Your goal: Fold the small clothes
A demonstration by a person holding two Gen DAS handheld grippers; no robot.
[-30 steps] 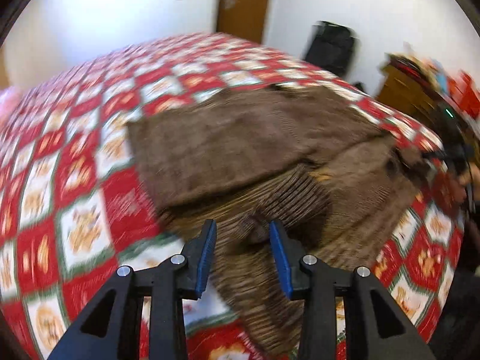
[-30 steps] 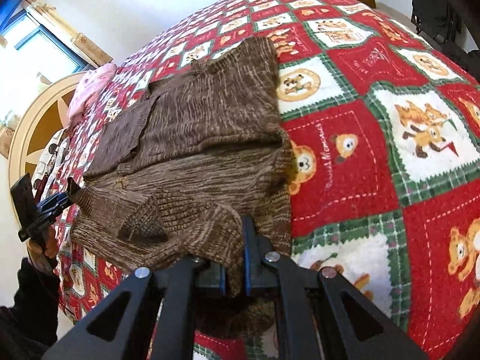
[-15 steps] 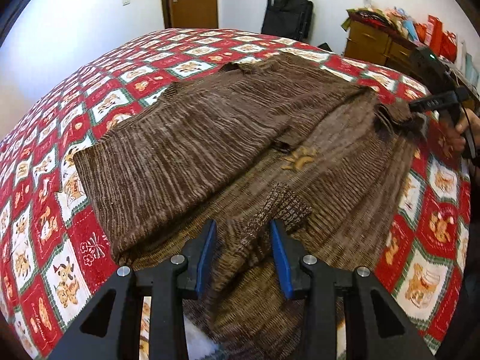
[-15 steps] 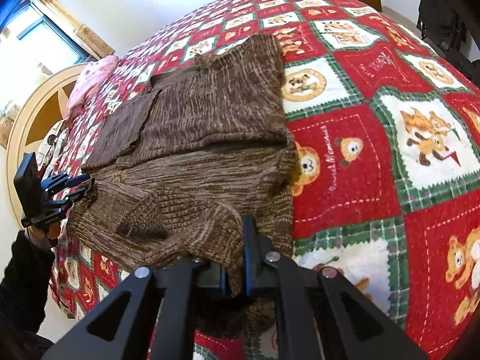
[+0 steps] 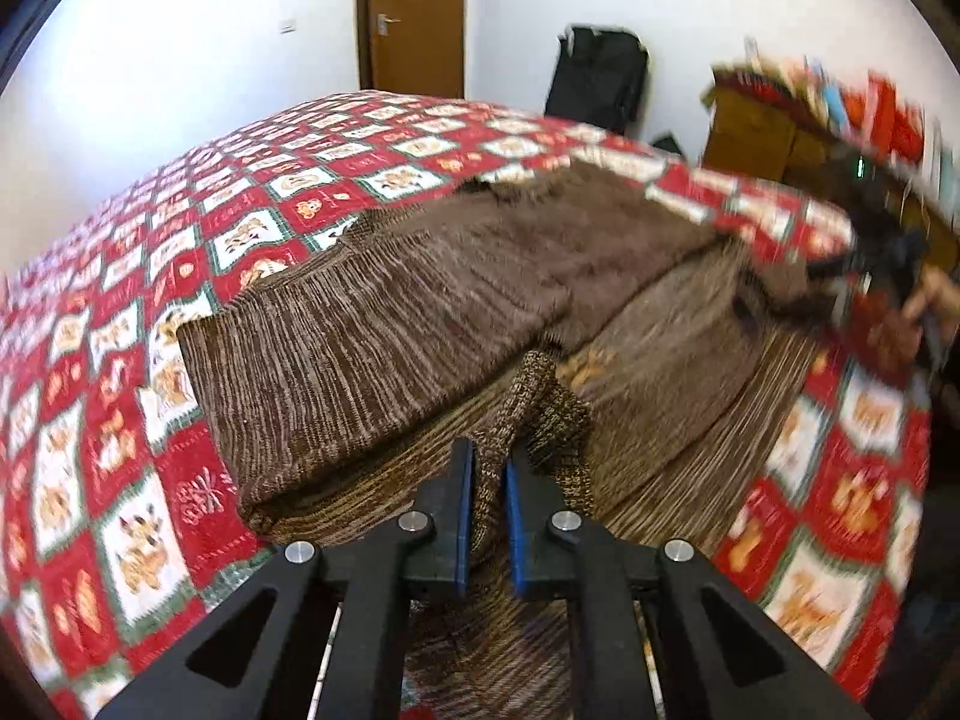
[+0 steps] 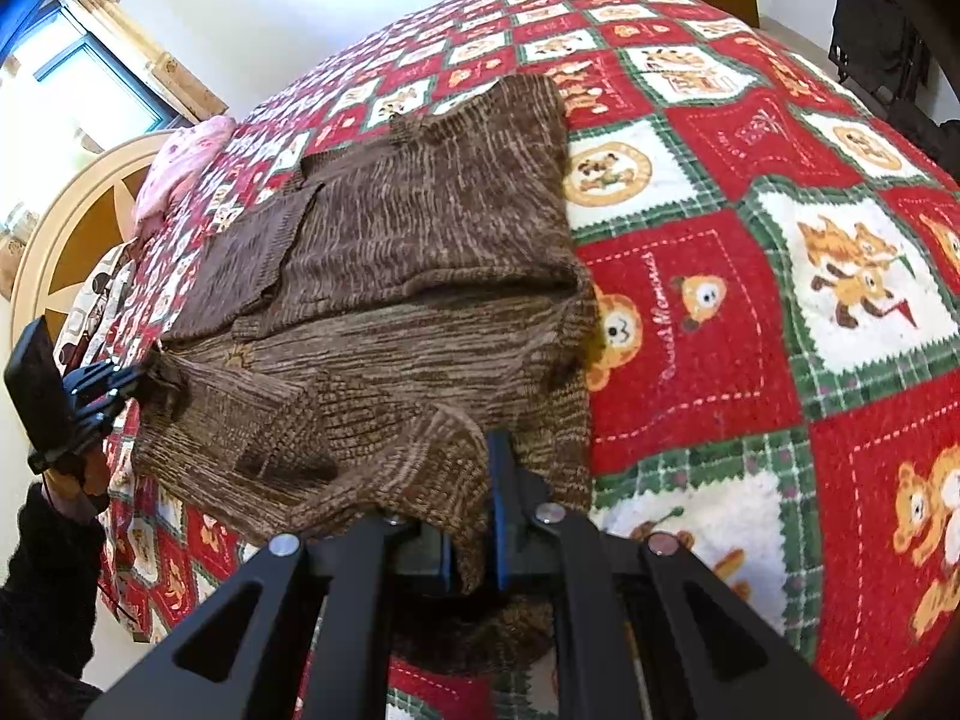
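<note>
A brown knit sweater point(image 5: 390, 330) lies partly folded on a red, white and green bear-print quilt point(image 5: 180, 240). In the left wrist view my left gripper point(image 5: 487, 456) has its jaws closing on a raised ribbed fold of the sweater, and the blue pads press on it. In the right wrist view the sweater point(image 6: 420, 228) spreads over the quilt point(image 6: 750, 240), and my right gripper point(image 6: 471, 474) is shut on the knit edge nearest me, with one finger hidden under the fabric. Each view shows the other gripper at the sweater's far end: the left gripper point(image 6: 102, 384) and the blurred right gripper point(image 5: 864, 264).
Beyond the bed are a wooden door point(image 5: 414, 18), a black suitcase point(image 5: 600, 78) and a cluttered wooden dresser point(image 5: 780, 126). A pink cloth point(image 6: 180, 174) lies by the round headboard point(image 6: 66, 222) under a window. A hand in a black sleeve point(image 6: 48, 552) holds the left gripper.
My left gripper's jaws have closed from wide apart onto the ribbed fold that lay between them, and that fold now stands raised. The right gripper has kept its grip and place.
</note>
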